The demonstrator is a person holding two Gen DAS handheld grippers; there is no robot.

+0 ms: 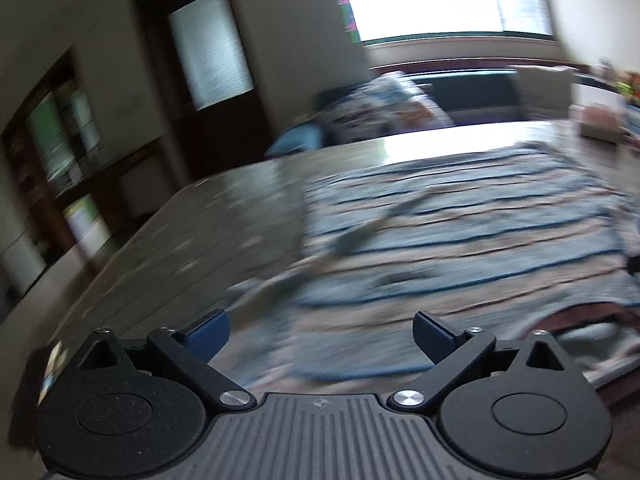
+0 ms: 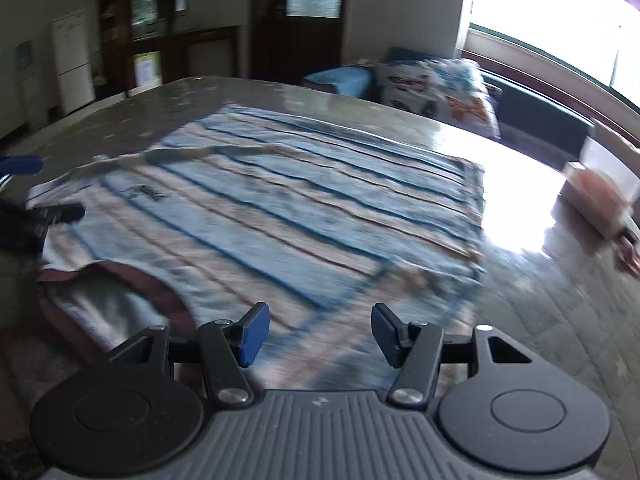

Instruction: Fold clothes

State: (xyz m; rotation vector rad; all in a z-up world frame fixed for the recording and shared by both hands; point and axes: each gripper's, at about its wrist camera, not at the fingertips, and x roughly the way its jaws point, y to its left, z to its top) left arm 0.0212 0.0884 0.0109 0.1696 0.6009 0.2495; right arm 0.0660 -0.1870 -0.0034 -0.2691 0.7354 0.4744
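On the worktop (image 2: 540,320) a striped shirt (image 2: 304,208) lies flat; left gripper (image 1: 322,340) and right gripper (image 2: 318,334) hover released, holding nothing.

A bright window (image 2: 560,20) was seen right of the jaws, a dark door (image 2: 304,16) ahead, shelves (image 2: 148,20) left.

striped shirt (image 2: 304,200) flat, right hand-held gripper (image 2: 320,334) open
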